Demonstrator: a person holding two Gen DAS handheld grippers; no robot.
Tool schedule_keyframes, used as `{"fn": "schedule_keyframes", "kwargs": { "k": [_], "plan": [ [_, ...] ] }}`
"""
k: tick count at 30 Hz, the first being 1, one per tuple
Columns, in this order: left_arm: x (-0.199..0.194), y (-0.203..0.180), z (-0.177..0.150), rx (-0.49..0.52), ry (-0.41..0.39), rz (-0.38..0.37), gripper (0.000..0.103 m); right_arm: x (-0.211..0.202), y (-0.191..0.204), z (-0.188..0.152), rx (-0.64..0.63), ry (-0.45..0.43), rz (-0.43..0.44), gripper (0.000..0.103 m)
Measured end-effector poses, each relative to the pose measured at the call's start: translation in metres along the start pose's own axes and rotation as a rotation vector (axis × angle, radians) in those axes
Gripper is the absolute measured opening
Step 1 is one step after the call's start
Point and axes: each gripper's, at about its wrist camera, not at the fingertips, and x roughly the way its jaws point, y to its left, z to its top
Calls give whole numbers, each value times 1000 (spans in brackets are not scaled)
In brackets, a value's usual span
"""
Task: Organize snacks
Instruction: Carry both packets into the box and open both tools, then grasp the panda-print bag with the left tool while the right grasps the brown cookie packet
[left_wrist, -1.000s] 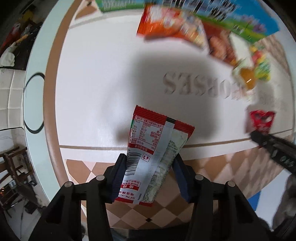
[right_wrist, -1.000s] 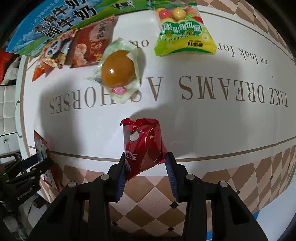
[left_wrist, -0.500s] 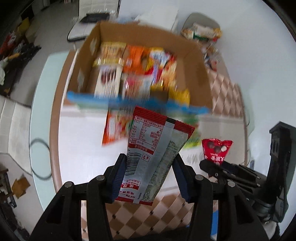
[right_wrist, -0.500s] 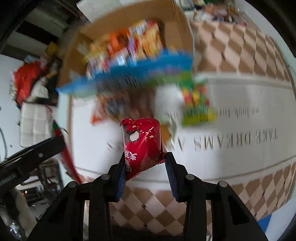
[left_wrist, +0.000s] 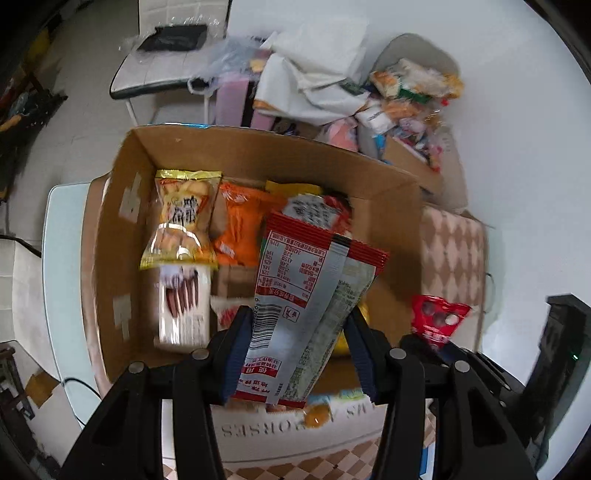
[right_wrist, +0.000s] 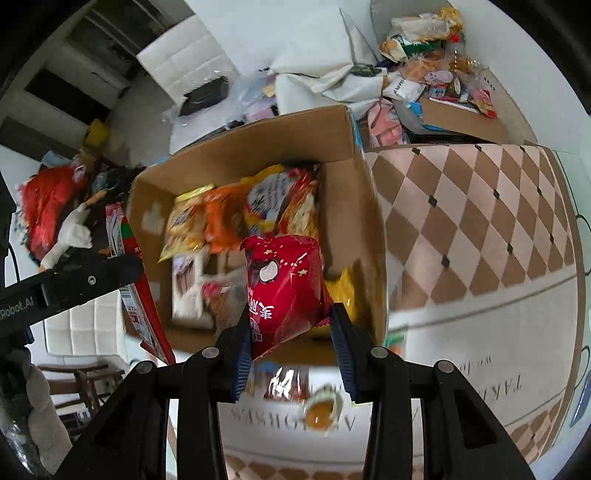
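Having left the tablecloth (right_wrist: 461, 229), both held packets now hang over the box (left_wrist: 258, 147).

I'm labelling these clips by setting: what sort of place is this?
Probably a lived-in home room: a table with a checkered tablecloth, a white chair, and piles of bags and clutter behind the cardboard box.

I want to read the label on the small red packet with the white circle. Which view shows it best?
The right wrist view: the small red packet sits front and centre, clamped in the right tool, its printing facing the camera. The left wrist view shows only its top edge, small and off to the right.
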Motion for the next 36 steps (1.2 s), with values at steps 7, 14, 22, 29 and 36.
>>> {"fn": "schedule_keyframes", "kwargs": {
  "k": [7, 14, 22, 29, 36],
  "plan": [
    [48, 8, 38, -7, 75, 40, 50, 44, -7, 42, 31, 44, -47, 42],
    [76, 21, 48, -31, 133, 50, 66, 73, -21, 63, 90, 106, -59, 57],
    [70, 24, 39, -6, 116, 55, 87, 80, -12, 60, 53, 122, -64, 87],
    [41, 20, 16, 27, 29, 50, 87, 67, 1, 46, -15, 93, -107, 90],
    [2, 16, -26, 63, -112, 99, 87, 36, 11, 19, -93, 11, -140, 94]
  ]
}}
